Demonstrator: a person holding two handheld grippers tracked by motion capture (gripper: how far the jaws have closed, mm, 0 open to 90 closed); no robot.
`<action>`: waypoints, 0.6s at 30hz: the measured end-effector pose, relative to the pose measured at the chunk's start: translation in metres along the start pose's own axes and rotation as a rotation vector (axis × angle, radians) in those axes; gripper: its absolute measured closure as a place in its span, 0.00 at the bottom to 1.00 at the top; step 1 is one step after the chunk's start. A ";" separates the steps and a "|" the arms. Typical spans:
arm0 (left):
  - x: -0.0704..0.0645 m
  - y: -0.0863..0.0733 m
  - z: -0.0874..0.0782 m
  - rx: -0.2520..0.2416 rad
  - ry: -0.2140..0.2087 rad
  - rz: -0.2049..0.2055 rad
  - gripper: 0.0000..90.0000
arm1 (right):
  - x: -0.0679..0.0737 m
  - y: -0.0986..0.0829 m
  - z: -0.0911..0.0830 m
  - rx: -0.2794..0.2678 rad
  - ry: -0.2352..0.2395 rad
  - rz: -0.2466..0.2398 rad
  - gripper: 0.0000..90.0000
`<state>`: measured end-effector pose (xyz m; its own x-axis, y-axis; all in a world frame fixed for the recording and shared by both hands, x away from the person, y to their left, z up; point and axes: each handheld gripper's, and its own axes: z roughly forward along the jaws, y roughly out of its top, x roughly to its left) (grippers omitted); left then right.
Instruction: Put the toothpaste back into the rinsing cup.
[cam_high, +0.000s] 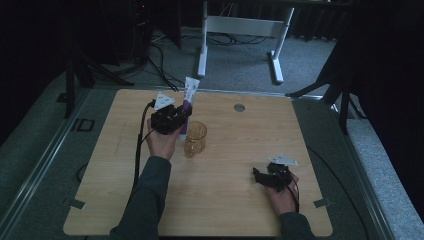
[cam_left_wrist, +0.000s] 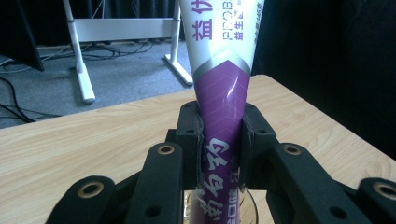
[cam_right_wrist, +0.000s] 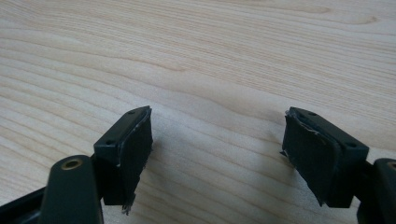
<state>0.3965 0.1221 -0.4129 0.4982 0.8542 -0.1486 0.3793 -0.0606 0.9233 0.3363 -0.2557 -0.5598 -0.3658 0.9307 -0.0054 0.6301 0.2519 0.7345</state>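
Left tongs (cam_left_wrist: 221, 154) clamp purple tube (cam_left_wrist: 223, 70) above amber cup (cam_high: 195, 138); right tongs (cam_right_wrist: 217, 154) apart over table (cam_right_wrist: 210, 56)

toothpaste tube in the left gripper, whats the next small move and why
Probably lower the toothpaste tube a little further into the amber cup, then open. The left gripper clamps it upright with its lower end at the cup's rim. The right gripper sits open over bare table, idle.

purple-and-white tube (cam_left_wrist: 223, 84), amber cup (cam_high: 195, 138), black jaws.
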 end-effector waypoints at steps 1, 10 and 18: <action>0.000 0.000 0.001 -0.001 0.002 -0.002 0.81 | 0.000 0.000 0.000 -0.001 0.000 -0.001 0.27; -0.001 0.003 0.005 0.008 0.007 0.007 0.81 | 0.000 0.000 0.000 0.000 0.000 0.000 0.27; -0.001 0.004 0.008 0.009 0.011 0.005 0.81 | 0.000 0.000 0.000 0.000 0.000 0.001 0.27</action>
<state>0.4042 0.1171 -0.4124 0.4919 0.8593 -0.1403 0.3838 -0.0693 0.9208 0.3363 -0.2557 -0.5598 -0.3652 0.9309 -0.0046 0.6306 0.2510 0.7344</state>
